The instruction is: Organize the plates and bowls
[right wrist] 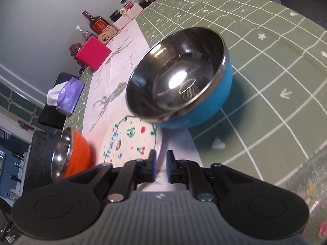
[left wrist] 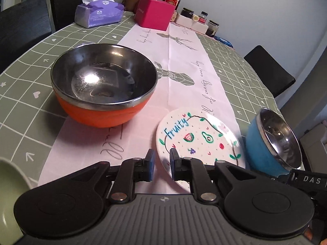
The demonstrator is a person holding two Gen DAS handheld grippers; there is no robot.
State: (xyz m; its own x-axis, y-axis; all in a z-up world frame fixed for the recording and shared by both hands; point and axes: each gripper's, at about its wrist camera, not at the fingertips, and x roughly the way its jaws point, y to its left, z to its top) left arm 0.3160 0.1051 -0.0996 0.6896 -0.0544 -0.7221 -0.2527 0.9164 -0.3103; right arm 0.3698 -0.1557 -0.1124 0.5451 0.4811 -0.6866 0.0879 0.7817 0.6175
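Left wrist view: green checked tablecloth (left wrist: 30, 65) carries a pale runner (left wrist: 184, 77). On it sit the orange bowl (left wrist: 102, 112), then the blue bowl (right wrist: 204, 106), then the fruit-painted plate (left wrist: 200, 140) between them. Left gripper (left wrist: 162, 163) and right gripper (right wrist: 161, 163) hover slightly parted, holding nothing.

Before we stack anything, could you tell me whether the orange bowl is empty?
Empty: the orange bowl shows only its bare, shiny steel inside.

We see the fruit-painted plate (left wrist: 196, 136) flat on the counter; left of it sits the orange bowl (left wrist: 102, 94) upright, right of it the blue bowl (left wrist: 271, 143).
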